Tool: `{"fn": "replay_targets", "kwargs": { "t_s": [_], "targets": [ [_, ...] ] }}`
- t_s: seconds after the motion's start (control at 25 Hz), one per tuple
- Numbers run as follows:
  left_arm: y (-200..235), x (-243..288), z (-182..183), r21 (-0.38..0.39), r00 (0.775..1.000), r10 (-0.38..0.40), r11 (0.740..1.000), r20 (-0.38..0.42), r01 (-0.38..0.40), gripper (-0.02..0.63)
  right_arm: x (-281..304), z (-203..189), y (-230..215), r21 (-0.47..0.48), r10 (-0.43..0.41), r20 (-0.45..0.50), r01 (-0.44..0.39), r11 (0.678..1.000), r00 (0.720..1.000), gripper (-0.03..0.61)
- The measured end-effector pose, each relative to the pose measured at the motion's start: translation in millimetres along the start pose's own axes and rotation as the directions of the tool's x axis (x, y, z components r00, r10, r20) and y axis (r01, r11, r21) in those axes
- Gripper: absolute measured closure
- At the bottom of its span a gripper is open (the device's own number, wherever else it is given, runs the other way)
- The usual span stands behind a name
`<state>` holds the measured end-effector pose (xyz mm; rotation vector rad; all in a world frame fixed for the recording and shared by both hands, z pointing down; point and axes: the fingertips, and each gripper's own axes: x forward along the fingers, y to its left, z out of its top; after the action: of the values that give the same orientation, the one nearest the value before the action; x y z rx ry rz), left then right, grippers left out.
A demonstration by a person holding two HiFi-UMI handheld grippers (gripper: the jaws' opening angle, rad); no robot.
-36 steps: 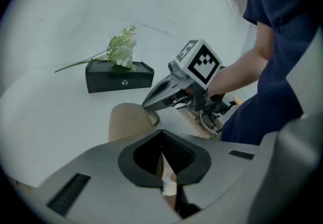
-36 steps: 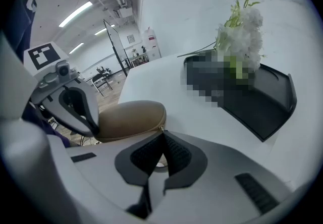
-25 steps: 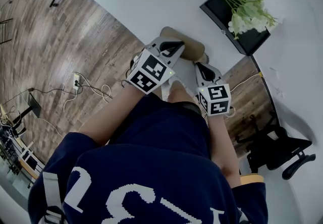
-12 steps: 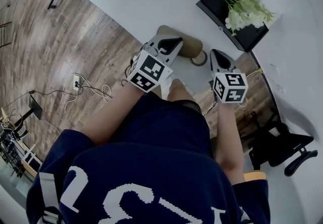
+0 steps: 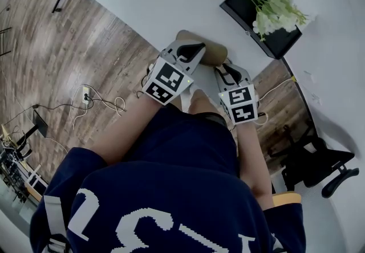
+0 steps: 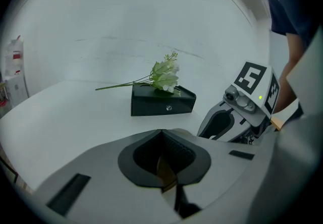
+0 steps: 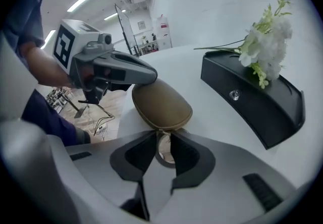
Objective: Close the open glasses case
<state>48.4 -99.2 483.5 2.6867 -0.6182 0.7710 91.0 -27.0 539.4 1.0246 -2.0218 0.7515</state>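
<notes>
tan oval zip glasses case [image 7: 161,104], likely light and stiff-shelled: left gripper [image 7: 149,78] clamps its upper-left end; right gripper [image 7: 162,142], jaws just opening, straddles the ring pull [image 7: 162,136], the natural hold.

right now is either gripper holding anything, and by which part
The left gripper is shut on one end of the tan glasses case. The right gripper's jaws have just been opening, apart around the zipper ring, not gripping it.
</notes>
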Motion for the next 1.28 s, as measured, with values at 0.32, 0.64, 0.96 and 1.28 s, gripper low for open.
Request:
{"fn": "replay_targets", "kwargs": {
  "t_s": [0.32,0.64,0.96,1.28],
  "targets": [
    [0,0,-1,0.013,1.000,0.011,1.000,0.006,-0.011,0.601,0,-3,-1,0.078,-0.036,0.028,0.034,0.996,0.999,0.543],
    [-2,-1,-2,0.062,1.000,0.027,0.998,0.003,-0.027,0.601,-1,-3,-25,0.125,-0.098,0.081,0.087,0.988,0.992,0.555],
    [1,2,2,0.016,0.999,0.010,1.000,0.031,-0.010,0.601,15,20,-63,-0.127,-0.045,0.017,0.047,0.991,0.999,0.555],
    [5,-9,5,-0.038,0.997,-0.032,0.999,0.070,0.034,0.601,-33,47,-73,0.152,-0.173,0.238,0.139,0.978,0.956,0.545]
  ]
}}
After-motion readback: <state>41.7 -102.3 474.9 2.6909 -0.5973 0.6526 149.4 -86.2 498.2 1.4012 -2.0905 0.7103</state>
